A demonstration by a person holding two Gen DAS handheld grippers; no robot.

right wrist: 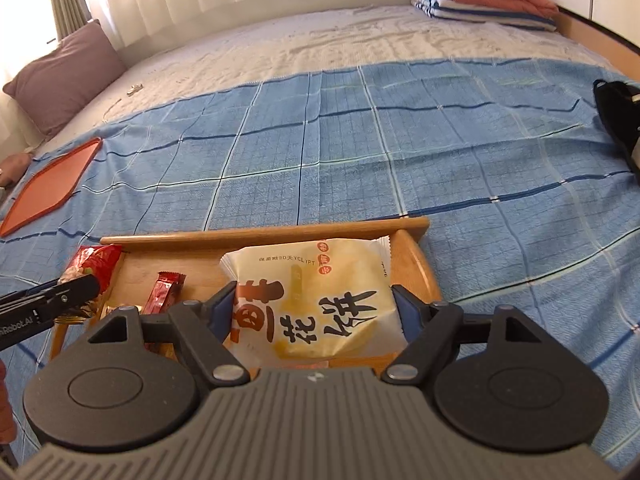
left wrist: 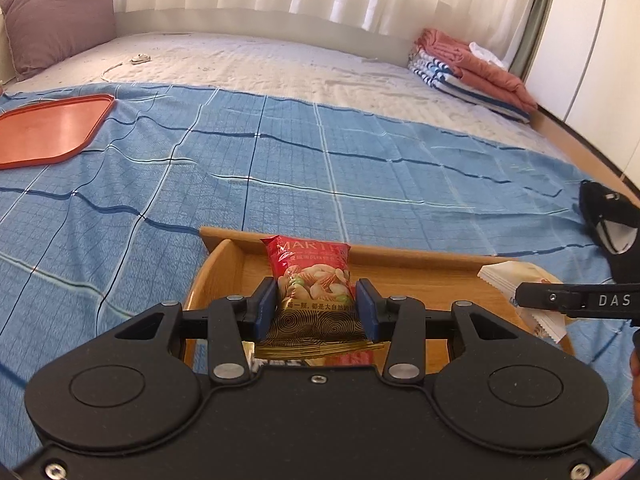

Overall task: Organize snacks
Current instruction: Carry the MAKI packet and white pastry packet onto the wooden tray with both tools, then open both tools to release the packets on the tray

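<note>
A wooden tray (left wrist: 224, 264) (right wrist: 264, 234) lies on the blue checked cloth at the near edge. My left gripper (left wrist: 316, 304) is shut on a red nut snack packet (left wrist: 312, 272), held upright over the tray's left part; the packet also shows in the right wrist view (right wrist: 94, 264). My right gripper (right wrist: 316, 312) is shut on a white and yellow pastry packet (right wrist: 320, 292) over the tray's right part; its edge shows in the left wrist view (left wrist: 508, 276). A small red sachet (right wrist: 164, 292) lies in the tray between them.
An orange tray (left wrist: 48, 128) (right wrist: 52, 184) lies on the cloth at the far left. A black object (left wrist: 608, 224) (right wrist: 620, 120) sits at the right edge. Folded blankets (left wrist: 472, 72) and a brown pillow (left wrist: 56, 20) lie at the back of the bed.
</note>
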